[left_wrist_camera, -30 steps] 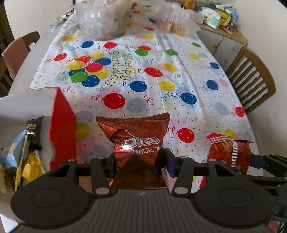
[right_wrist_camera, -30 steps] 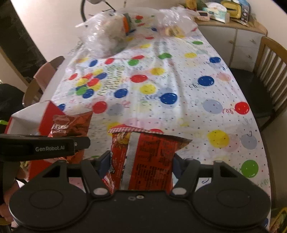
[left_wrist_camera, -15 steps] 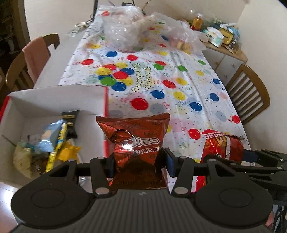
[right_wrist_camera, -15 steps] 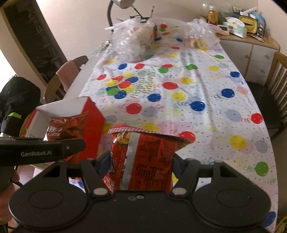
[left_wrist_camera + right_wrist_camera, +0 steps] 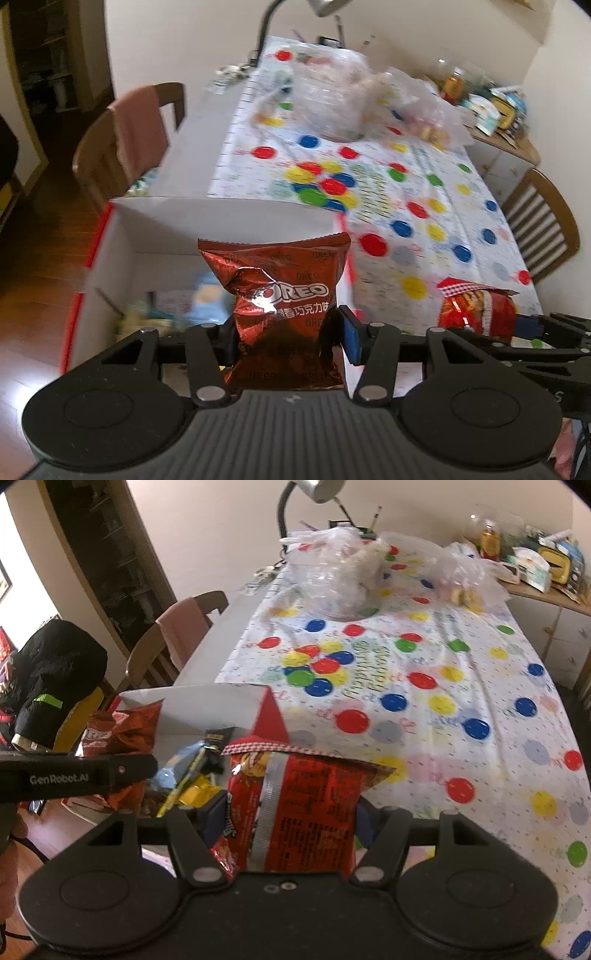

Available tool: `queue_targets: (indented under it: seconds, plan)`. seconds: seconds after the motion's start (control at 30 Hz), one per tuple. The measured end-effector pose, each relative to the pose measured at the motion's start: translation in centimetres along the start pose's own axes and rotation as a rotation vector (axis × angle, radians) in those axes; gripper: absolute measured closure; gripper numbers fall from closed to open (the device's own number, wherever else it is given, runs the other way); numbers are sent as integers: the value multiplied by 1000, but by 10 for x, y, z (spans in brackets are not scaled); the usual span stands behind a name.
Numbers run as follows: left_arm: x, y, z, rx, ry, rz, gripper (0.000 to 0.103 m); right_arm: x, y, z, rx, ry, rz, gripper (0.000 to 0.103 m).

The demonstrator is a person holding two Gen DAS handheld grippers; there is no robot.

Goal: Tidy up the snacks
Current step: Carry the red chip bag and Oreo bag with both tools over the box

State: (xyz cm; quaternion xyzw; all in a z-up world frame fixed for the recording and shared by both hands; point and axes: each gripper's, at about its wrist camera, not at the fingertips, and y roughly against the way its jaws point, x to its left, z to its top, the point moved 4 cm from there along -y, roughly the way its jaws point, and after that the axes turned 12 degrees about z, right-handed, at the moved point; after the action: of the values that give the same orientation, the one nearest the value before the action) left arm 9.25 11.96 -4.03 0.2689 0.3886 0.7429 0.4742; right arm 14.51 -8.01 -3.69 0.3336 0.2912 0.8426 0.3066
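Both grippers have swung left since a second ago, so the white-lined, red-sided cardboard box (image 5: pixel 229 218) that sat at the left edge of the left wrist view now fills the space behind the left gripper (image 5: pixel 286 338). That gripper tilts steeply down, its jaws clamped partway closed on the lower half of a crinkled, glossy brown-red foil Oreo packet (image 5: pixel 280 291), which stands upright over the open box. The right gripper (image 5: pixel 286 821), also angled down, grips a red crimped-top snack bag with a silver back seam (image 5: pixel 299 805) at its lower part; the bag hangs over the near corner of the box, beside the bench (image 5: pixel 436 716) with its balloon-printed plastic cloth. Inside the box lie a pale blue wrapper (image 5: pixel 181 764) and yellow packets (image 5: pixel 197 794). At the bench's far end sit crumpled clear plastic bags (image 5: pixel 332 579). A wooden chair draped with a pink cloth (image 5: pixel 181 631) stands to the left.
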Motion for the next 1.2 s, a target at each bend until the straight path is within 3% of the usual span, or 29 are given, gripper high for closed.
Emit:
queue_targets:
  seconds: [0.23,0.53,0.83,1.2]
  plan:
    - [54,-15,5,4,27,57,53,33,-33,11,17,41,0,37]
    - [93,-44,9,32,17,98,52,62,-83,20,62,105,0,37]
    - [102,-82,7,83,-18,127,52,82,-137,28,131,170,21,37]
    - [96,-116,1,156,-66,130,53,81,-178,29,195,210,42,38]
